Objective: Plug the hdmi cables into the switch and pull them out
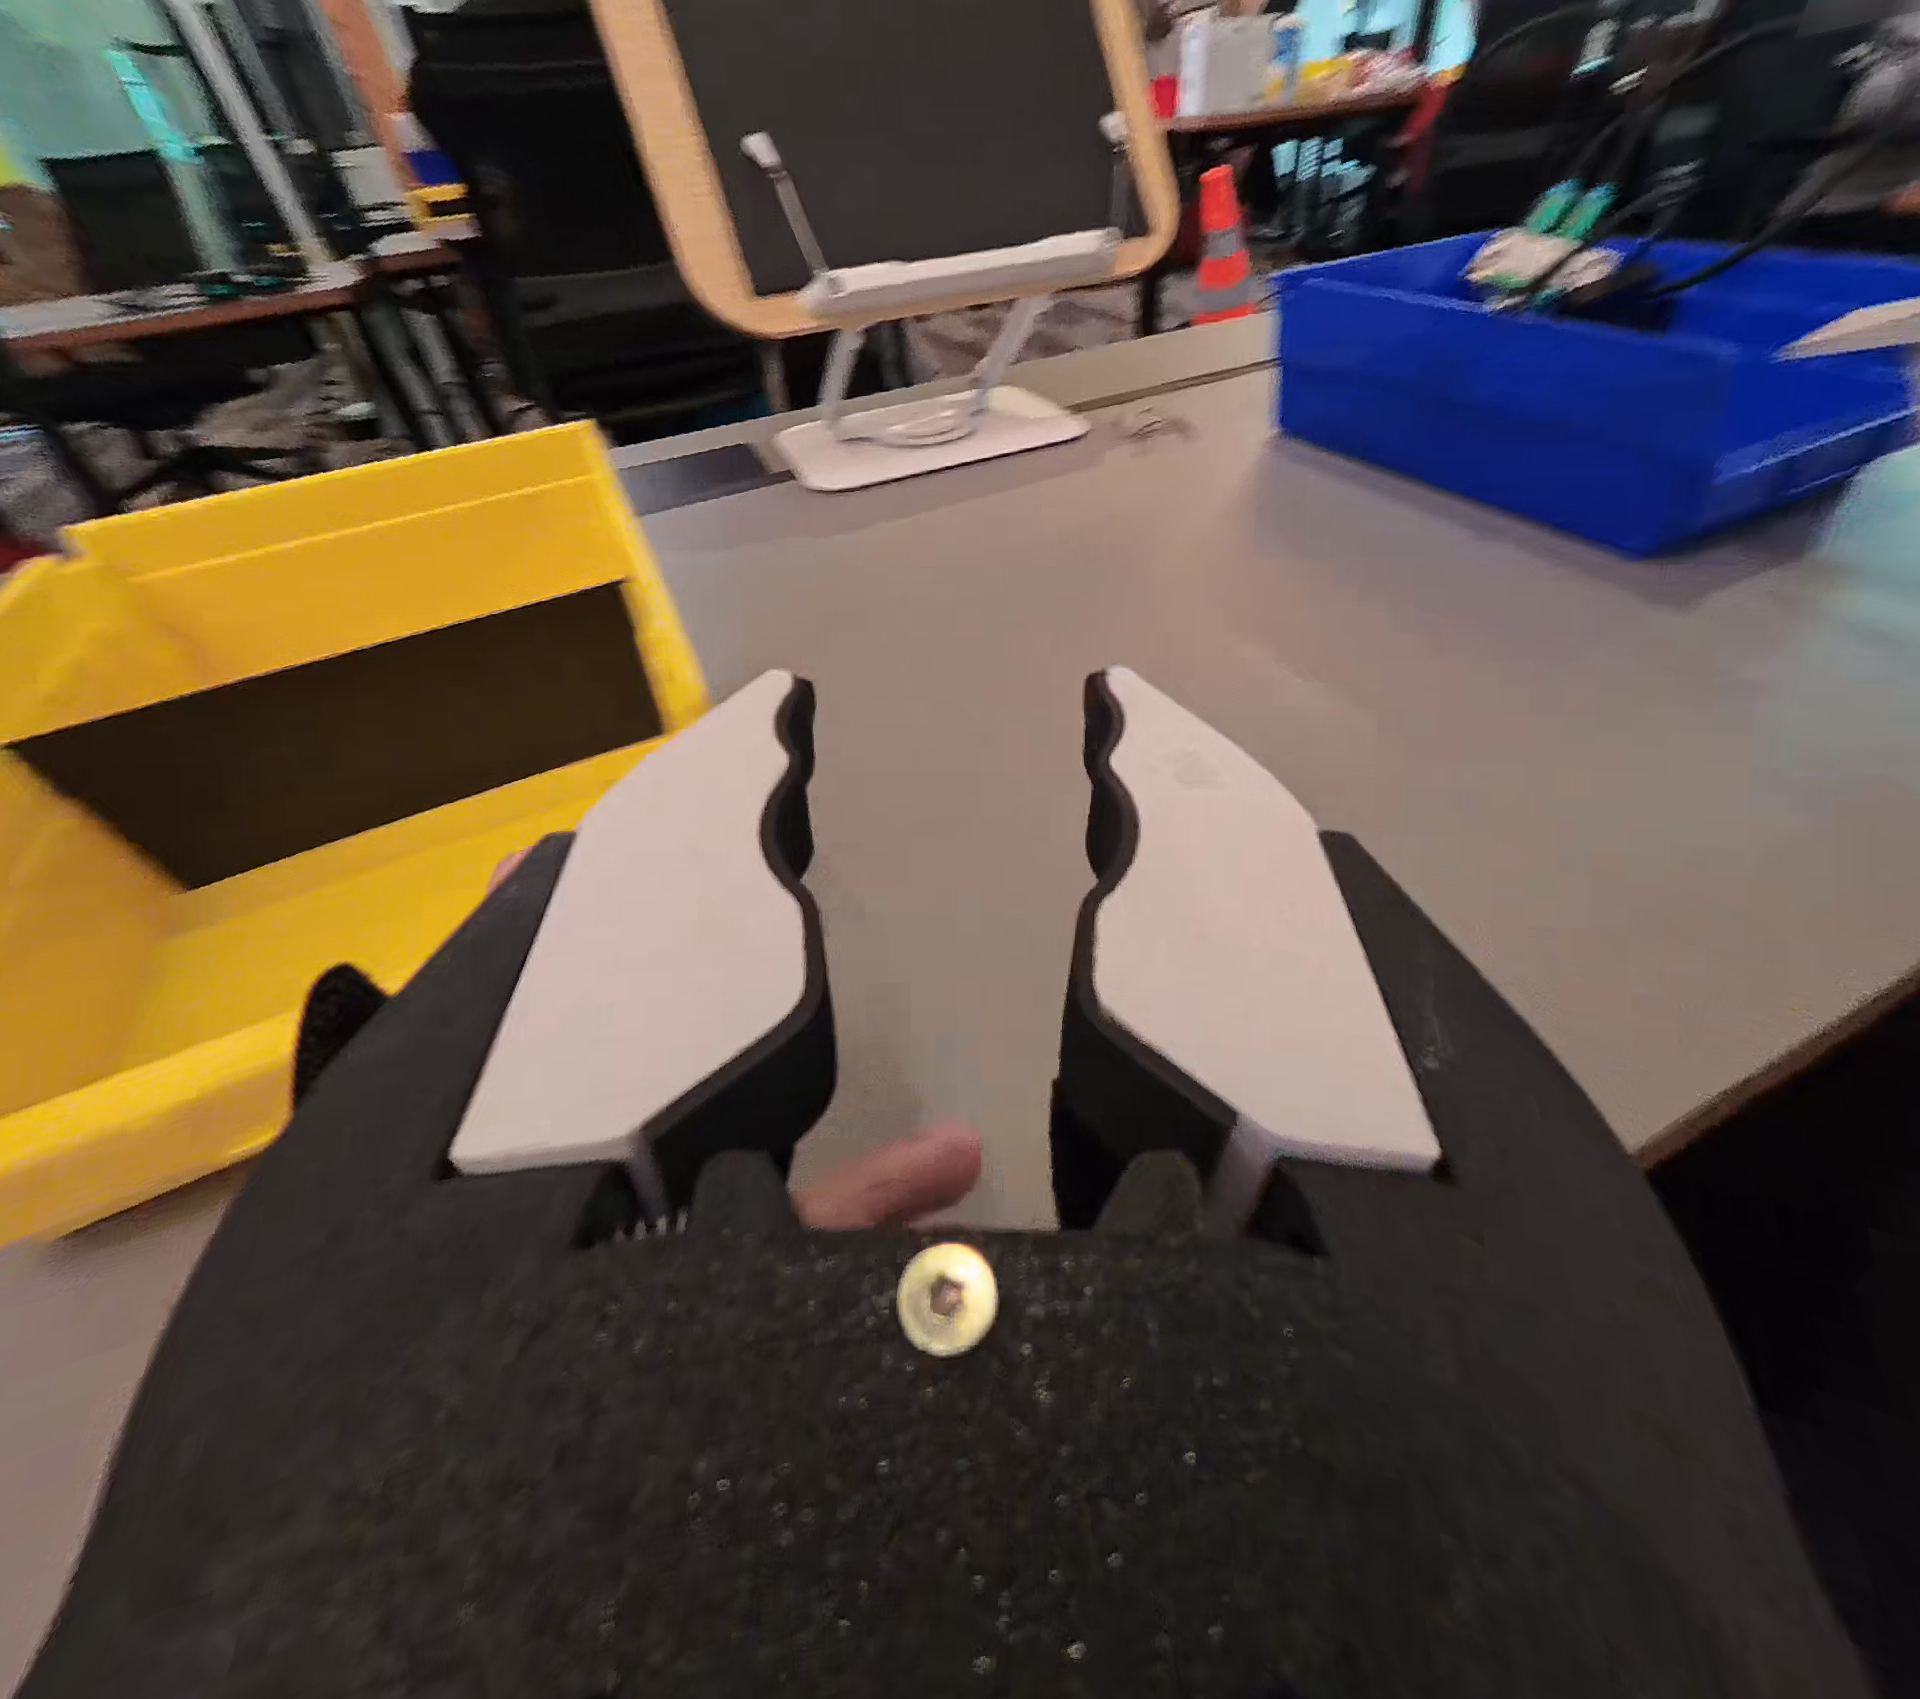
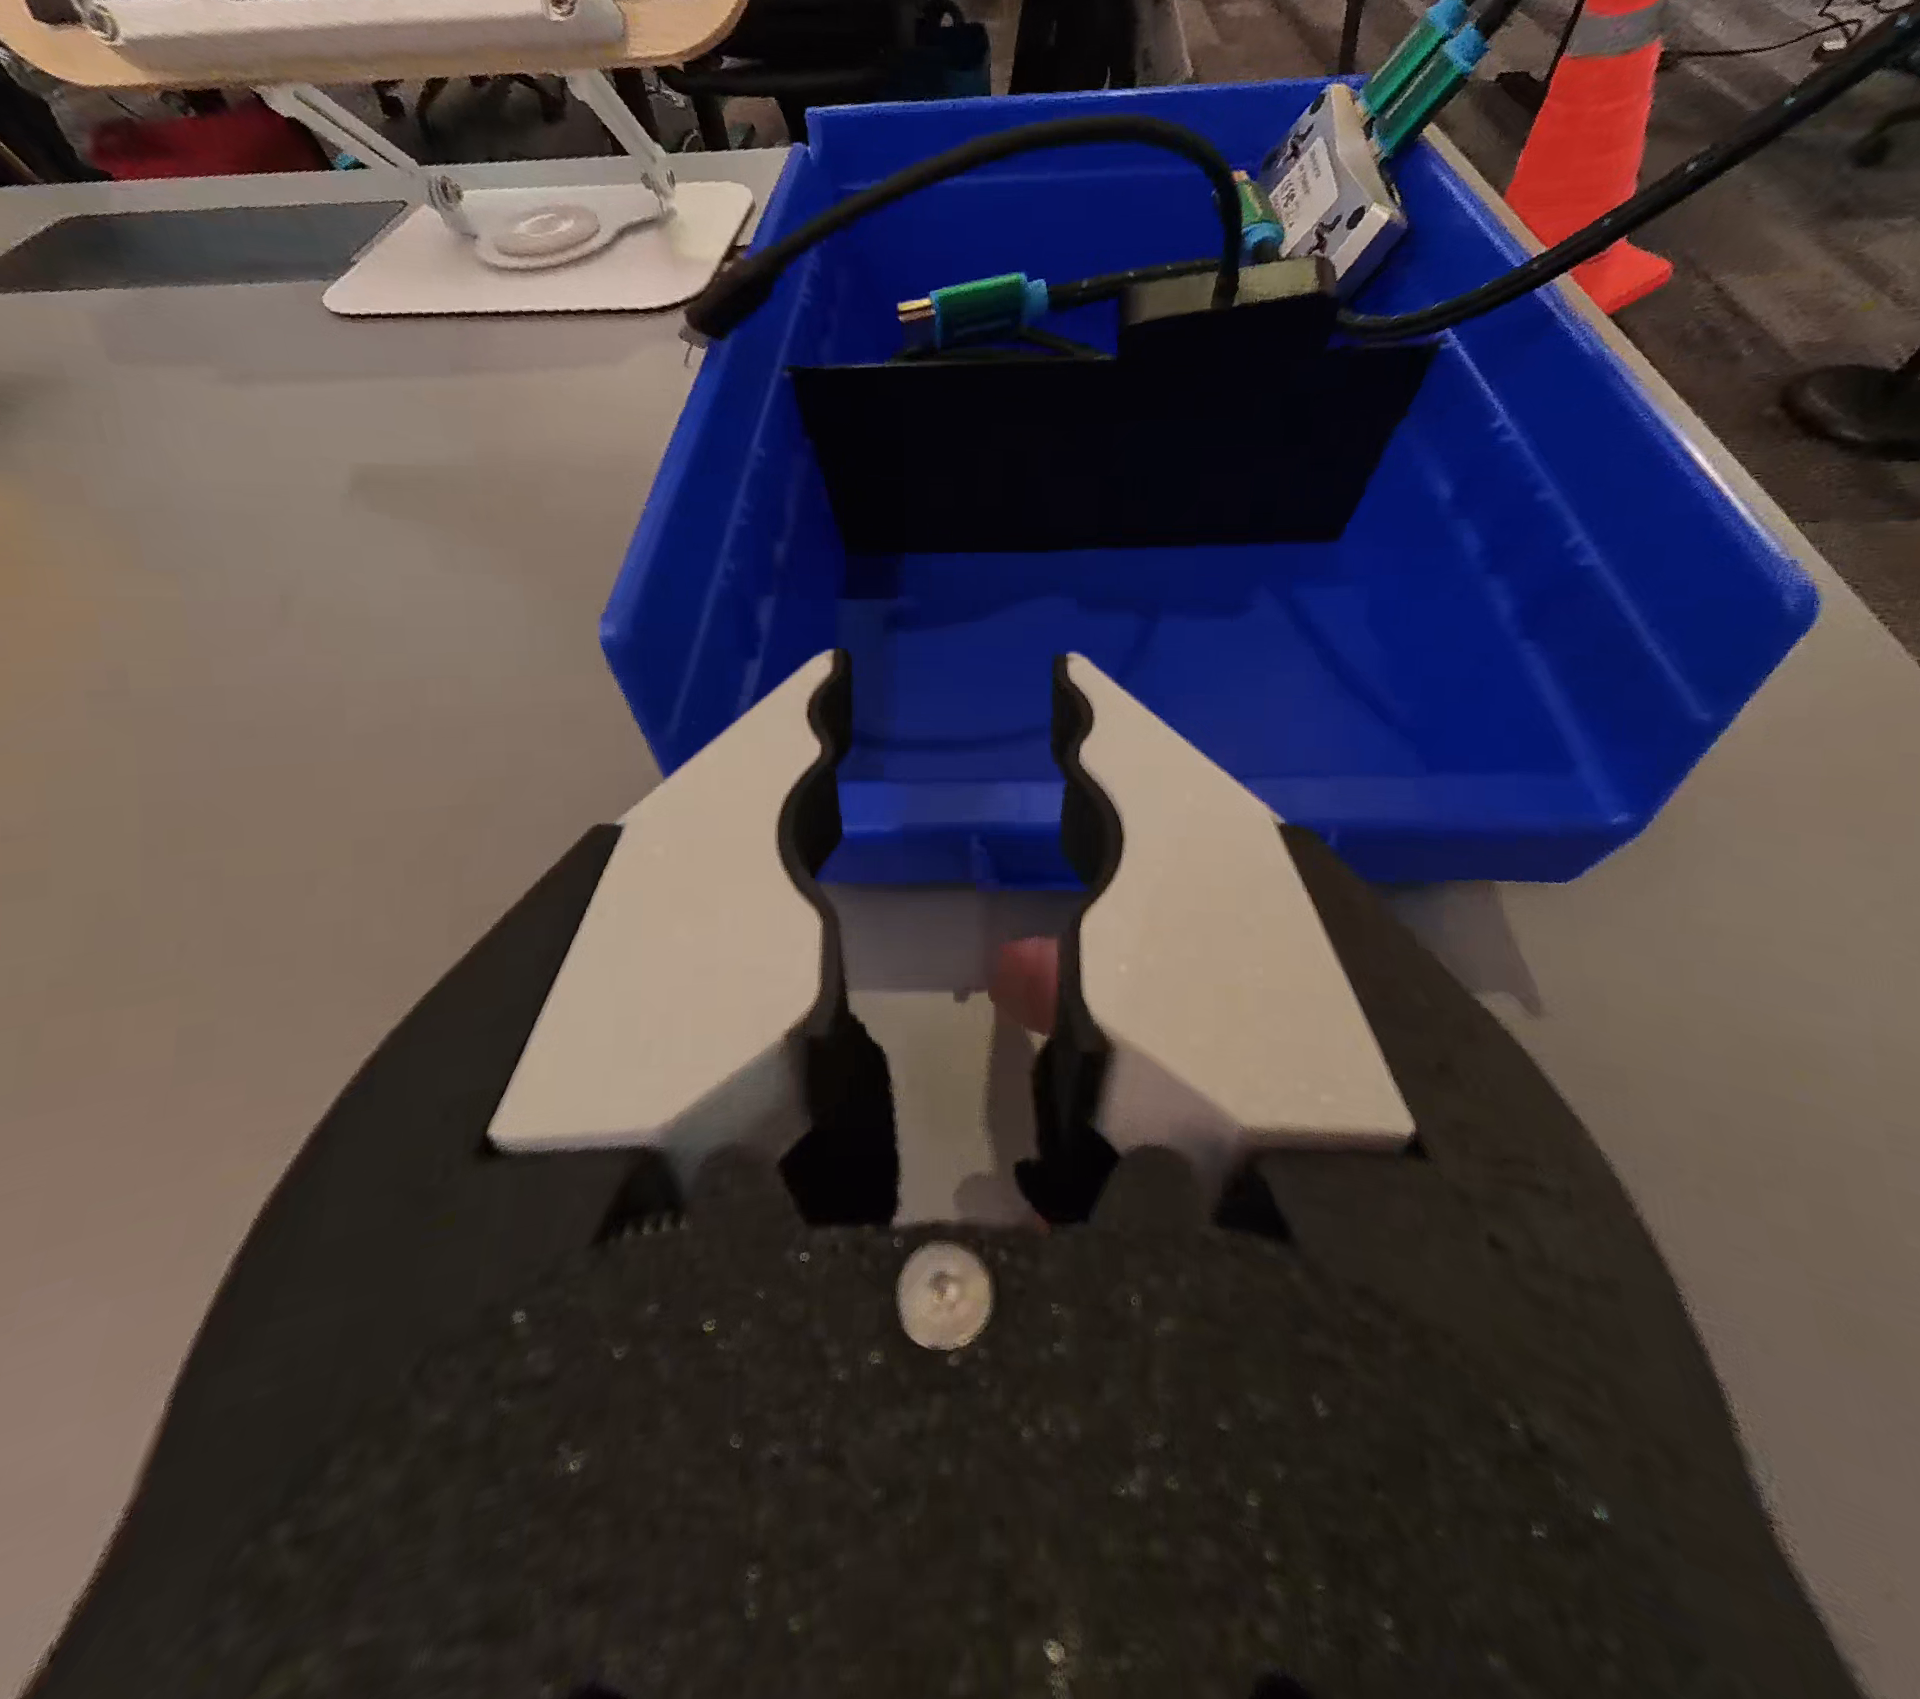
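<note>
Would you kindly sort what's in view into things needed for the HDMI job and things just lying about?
Job:
- switch
- HDMI cables
- loose plug
- blue bin

Lying about:
- yellow bin
- stand
- traffic cone

My left wrist view looks across the table (image 1: 1143,662); right one's close over the blue bin (image 2: 1558,610), shared upper right.

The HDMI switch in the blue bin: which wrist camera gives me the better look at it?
The right wrist view. It looks down into the blue bin, and the switch is sharp at the far corner with two green-ended plugs in it. The left wrist view shows the switch small, blurred and at the frame's edge.
</note>
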A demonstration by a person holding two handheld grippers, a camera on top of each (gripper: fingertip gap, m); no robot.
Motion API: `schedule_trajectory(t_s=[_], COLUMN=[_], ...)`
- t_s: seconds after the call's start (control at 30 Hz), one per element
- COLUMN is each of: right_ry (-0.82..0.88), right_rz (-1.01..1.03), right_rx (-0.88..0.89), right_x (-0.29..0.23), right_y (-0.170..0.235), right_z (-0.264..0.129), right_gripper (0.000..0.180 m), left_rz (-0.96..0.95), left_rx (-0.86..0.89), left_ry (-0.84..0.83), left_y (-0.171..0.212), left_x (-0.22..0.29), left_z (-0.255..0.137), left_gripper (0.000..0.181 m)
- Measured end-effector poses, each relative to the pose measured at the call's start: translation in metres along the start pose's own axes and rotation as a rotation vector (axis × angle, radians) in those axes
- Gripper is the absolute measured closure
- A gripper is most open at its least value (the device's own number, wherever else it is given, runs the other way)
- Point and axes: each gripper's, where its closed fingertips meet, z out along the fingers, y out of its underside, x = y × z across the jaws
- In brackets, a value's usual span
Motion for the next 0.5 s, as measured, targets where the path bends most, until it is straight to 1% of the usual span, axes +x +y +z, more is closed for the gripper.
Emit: schedule_trajectory(t_s=[0.03,0.1,0.2,0.3,0.43,0.5], right_ry=[0.014,0.023,0.008,0.001,0.015,-0.019], right_rz=[-0.008,-0.017,0.018,0.026,0.003,0.017], right_rx=[-0.001,-0.009,-0.025,-0.049,-0.047,-0.045], right_x=[0.003,0.007,0.01,0.011,0.015,0.01], right_y=[0.001,0.001,0.0,0.002,0.004,0.002], right_z=[0.001,0.003,0.005,0.005,0.004,0.004], right_gripper=[0.142,0.142,0.141,0.14,0.138,0.137], left_rz=[0.003,-0.025,-0.083,-0.103,-0.101,-0.105], left_rx=[0.0,-0.001,0.01,0.01,-0.017,-0.051], left_ry=[-0.025,-0.02,0.022,0.022,0.02,0.028], left_y=[0.001,0.007,0.01,0.008,0.012,0.016], left_x=[-0.01,-0.021,-0.022,-0.02,-0.015,-0.01], left_z=[-0.001,0.003,0.007,0.007,0.012,0.015], left_gripper=[0.131,0.131,0.136,0.136,0.121,0.115])
